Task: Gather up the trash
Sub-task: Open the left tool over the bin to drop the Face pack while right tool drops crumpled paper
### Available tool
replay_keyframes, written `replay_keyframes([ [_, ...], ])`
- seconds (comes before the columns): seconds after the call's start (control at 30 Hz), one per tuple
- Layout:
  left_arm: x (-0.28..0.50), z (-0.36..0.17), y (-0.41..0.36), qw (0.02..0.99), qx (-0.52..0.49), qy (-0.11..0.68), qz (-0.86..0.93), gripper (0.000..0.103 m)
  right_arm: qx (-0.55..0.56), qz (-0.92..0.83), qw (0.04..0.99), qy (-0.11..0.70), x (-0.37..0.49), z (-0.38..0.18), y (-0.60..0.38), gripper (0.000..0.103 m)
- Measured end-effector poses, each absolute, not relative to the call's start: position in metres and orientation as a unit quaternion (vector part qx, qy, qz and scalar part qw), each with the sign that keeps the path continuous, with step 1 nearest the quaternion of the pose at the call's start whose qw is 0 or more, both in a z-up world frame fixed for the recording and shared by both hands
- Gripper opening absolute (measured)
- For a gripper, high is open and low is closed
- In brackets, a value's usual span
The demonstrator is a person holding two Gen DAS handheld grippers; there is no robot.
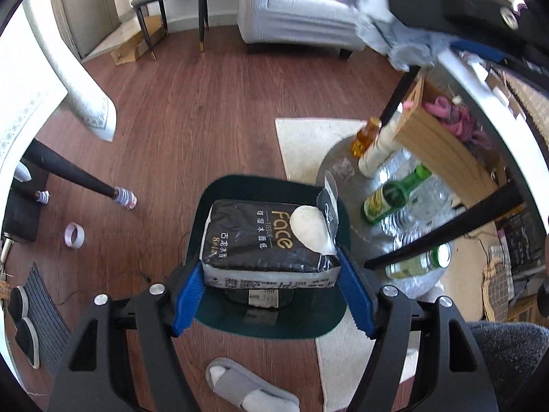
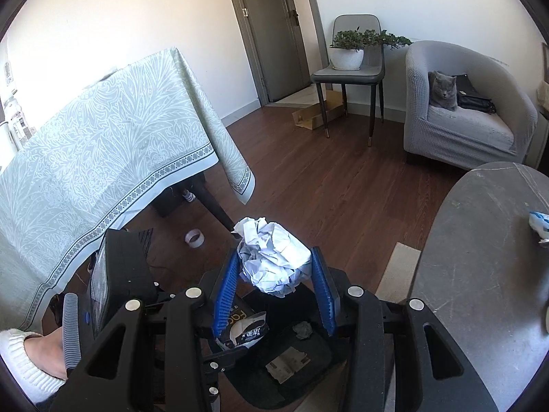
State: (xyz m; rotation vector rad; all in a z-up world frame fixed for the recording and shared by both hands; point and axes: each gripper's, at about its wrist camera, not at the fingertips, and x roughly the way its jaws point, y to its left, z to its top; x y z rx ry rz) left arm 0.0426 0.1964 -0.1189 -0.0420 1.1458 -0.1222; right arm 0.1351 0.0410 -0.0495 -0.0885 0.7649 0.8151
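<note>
Left wrist view looks down on a dark green plastic bin (image 1: 206, 202) standing on the brown wood floor, with the left gripper (image 1: 271, 286) directly above it. Its blue jaws are clamped on the two ends of a black plastic tissue pack printed "Face" (image 1: 267, 240), torn open at one corner so white tissue shows. The pack hangs over the bin's mouth, not yet dropped. A paper slip lies on the bin's bottom beneath it.

From the right wrist view, the right gripper (image 2: 274, 279) has its jaws squeezed on a crumpled ball of white paper (image 2: 271, 257), held above the same bin, whose dark rim (image 2: 274, 400) shows below. Inside the bin lie a small grey crumpled wad (image 2: 303, 329) and a paper slip (image 2: 288, 365), so some trash appears to be collected already.

By my judgement the task is partway through: two pieces are in hand above the bin and both await release. On the grey round stone table (image 2: 480, 240), near its right edge, a blue and white scrap (image 2: 540, 225) lies untouched and probably remains to be fetched. A white tape roll (image 2: 194, 238) sits on the floor beside the table leg; whether it counts as trash I cannot tell.
</note>
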Motion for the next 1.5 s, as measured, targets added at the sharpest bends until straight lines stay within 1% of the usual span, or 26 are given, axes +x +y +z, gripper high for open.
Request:
replay_keyframes([
  [0.13, 0.038, -0.129, 0.202, 0.832, -0.009, 0.553, -0.05, 0.079, -0.058, 0.38, 0.841, 0.38, 0.136, -0.062, 0.055, 0.042],
  [0.23, 0.036, -0.131, 0.206, 0.828, -0.012, 0.558, -0.052, 0.079, -0.066, 0.376, 0.836, 0.395, 0.137, -0.072, 0.063, 0.042],
  [0.37, 0.033, -0.124, 0.213, 0.836, -0.016, 0.546, -0.047, 0.079, -0.077, 0.37, 0.828, 0.414, 0.139, -0.086, 0.073, 0.042],
  [0.43, 0.033, -0.119, 0.218, 0.841, -0.026, 0.539, -0.043, 0.076, -0.083, 0.368, 0.824, 0.423, 0.14, -0.093, 0.079, 0.042],
  [0.57, 0.032, -0.102, 0.231, 0.856, -0.049, 0.514, -0.025, 0.073, -0.092, 0.366, 0.816, 0.437, 0.141, -0.106, 0.089, 0.042],
  [0.67, 0.032, -0.088, 0.238, 0.865, -0.065, 0.497, -0.018, 0.07, -0.094, 0.363, 0.811, 0.449, 0.143, -0.115, 0.093, 0.042],
  [0.7, 0.033, -0.083, 0.239, 0.867, -0.063, 0.494, -0.015, 0.068, -0.085, 0.363, 0.81, 0.453, 0.144, -0.117, 0.093, 0.042],
  [0.73, 0.033, -0.081, 0.238, 0.869, -0.054, 0.492, -0.013, 0.064, -0.08, 0.364, 0.807, 0.458, 0.146, -0.119, 0.092, 0.042],
  [0.8, 0.032, -0.073, 0.238, 0.876, -0.049, 0.479, -0.009, 0.064, -0.086, 0.359, 0.807, 0.461, 0.146, -0.124, 0.094, 0.042],
  [0.87, 0.03, -0.071, 0.24, 0.876, -0.048, 0.479, -0.006, 0.064, -0.042, 0.372, 0.8, 0.469, 0.151, -0.126, 0.089, 0.042],
  [0.93, 0.03, -0.071, 0.243, 0.875, -0.053, 0.481, -0.005, 0.057, -0.046, 0.367, 0.801, 0.47, 0.153, -0.126, 0.088, 0.042],
  [0.97, 0.031, -0.071, 0.244, 0.874, -0.054, 0.483, -0.007, 0.055, -0.054, 0.361, 0.804, 0.469, 0.153, -0.127, 0.089, 0.042],
  [1.0, 0.032, -0.071, 0.246, 0.873, -0.054, 0.485, -0.008, 0.051, -0.057, 0.358, 0.804, 0.471, 0.153, -0.128, 0.09, 0.042],
  [1.03, 0.031, -0.072, 0.247, 0.872, -0.053, 0.486, -0.009, 0.044, -0.057, 0.358, 0.802, 0.474, 0.154, -0.131, 0.09, 0.042],
  [1.07, 0.032, -0.071, 0.248, 0.872, -0.054, 0.486, -0.01, 0.043, -0.058, 0.356, 0.801, 0.477, 0.154, -0.133, 0.092, 0.042],
  [1.27, 0.026, -0.057, 0.252, 0.882, -0.057, 0.468, -0.007, 0.042, -0.071, 0.349, 0.794, 0.494, 0.155, -0.149, 0.102, 0.042],
  [1.47, 0.026, -0.04, 0.256, 0.893, -0.072, 0.444, -0.006, 0.039, -0.092, 0.343, 0.78, 0.516, 0.154, -0.168, 0.109, 0.042],
  [1.5, 0.026, -0.037, 0.257, 0.895, -0.076, 0.44, -0.005, 0.037, -0.096, 0.342, 0.777, 0.521, 0.154, -0.171, 0.11, 0.042],
])
